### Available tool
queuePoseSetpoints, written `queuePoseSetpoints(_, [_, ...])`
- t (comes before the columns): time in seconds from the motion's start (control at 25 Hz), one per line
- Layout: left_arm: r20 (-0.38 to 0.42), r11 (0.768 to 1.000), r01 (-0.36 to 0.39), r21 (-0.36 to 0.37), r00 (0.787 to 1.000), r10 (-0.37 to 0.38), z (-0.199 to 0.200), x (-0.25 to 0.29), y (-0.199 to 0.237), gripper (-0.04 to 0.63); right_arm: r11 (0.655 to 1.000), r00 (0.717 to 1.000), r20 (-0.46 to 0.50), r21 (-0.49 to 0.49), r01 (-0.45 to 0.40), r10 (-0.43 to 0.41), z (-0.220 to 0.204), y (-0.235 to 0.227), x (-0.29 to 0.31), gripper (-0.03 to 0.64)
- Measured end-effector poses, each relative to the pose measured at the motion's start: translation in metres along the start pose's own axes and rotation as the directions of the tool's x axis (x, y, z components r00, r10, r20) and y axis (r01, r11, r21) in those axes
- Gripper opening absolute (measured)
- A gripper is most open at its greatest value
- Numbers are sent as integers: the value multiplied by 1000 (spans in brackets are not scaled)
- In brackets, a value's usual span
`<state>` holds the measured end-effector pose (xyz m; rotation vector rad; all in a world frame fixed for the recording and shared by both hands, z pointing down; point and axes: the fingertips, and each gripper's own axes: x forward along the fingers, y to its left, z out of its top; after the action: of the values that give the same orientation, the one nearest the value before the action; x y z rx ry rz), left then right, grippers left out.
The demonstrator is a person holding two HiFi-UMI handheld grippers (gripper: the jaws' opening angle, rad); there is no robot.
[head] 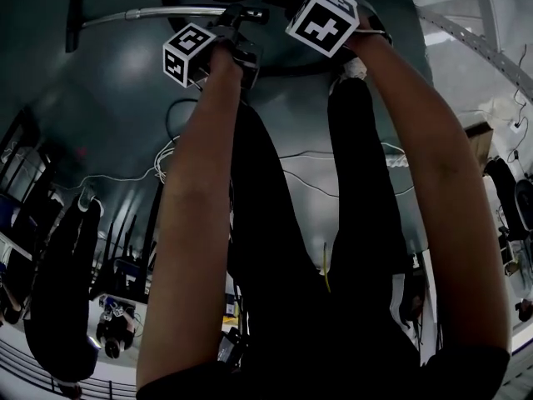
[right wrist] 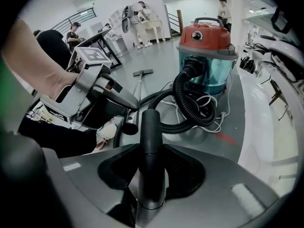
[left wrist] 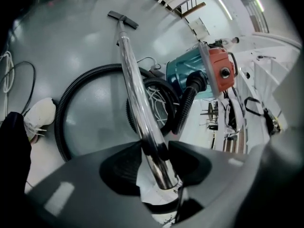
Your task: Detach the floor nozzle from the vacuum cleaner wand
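The left gripper (left wrist: 154, 163) pinches the slick, stiff chrome wand (left wrist: 135, 89), the right gripper (right wrist: 151, 170) clamps the black handle tube (right wrist: 151, 137), and the floor nozzle (left wrist: 122, 20), likely light plastic, sits at the wand's far end, best grasped by its neck.

- The person wears a black top with short sleeves; each sleeve (head: 470, 373) ends above the elbow and leaves the forearm bare.
- The trousers (head: 275, 248) are plain black.
- A shoe (left wrist: 42, 115) is white, with white laces.
- The left gripper (left wrist: 154, 163) has a smooth grey shell, with a rounded black hollow around each jaw and dark, finely ribbed pads.
- The right gripper (right wrist: 151, 167) has the same grey shell and black hollows.
- The left cube (head: 190, 52) and the right cube (head: 325, 19) have white faces printed with black square markers.
- In the right gripper view, the left gripper's frame (right wrist: 83, 96) is built of flat grey metal plates.
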<state>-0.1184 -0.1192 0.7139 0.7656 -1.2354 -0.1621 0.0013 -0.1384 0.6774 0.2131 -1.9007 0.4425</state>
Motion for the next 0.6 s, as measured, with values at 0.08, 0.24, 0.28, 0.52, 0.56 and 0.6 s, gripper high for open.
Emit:
queuePoseSetpoints(0.08, [-16,1000,4,3,1000,-4,1,6,-6,180,1000,1000,3,2,9,-9,9,-11,1,153])
queuePoseSetpoints(0.24, [-42,1000,-6,24,999,7,2,14,-16,184,999,999,15,-36,33,-33,31,-28,0,153])
queuePoseSetpoints(0.28, [-44,1000,-7,28,999,8,3,16,-19,184,998,999,19,-51,37,-36,37,-31,0,153])
queuePoseSetpoints(0.52, [-35,993,35,116,999,-31,10,32,-41,189,987,992,66,-114,111,-104,61,-51,4,160])
queuePoseSetpoints(0.56, [-46,983,34,179,999,-27,10,34,-46,164,983,989,68,-121,141,-133,63,-54,5,163])
queuePoseSetpoints(0.6, [-58,970,38,241,998,-24,9,36,-52,170,978,984,70,-123,169,-161,64,-56,6,164])
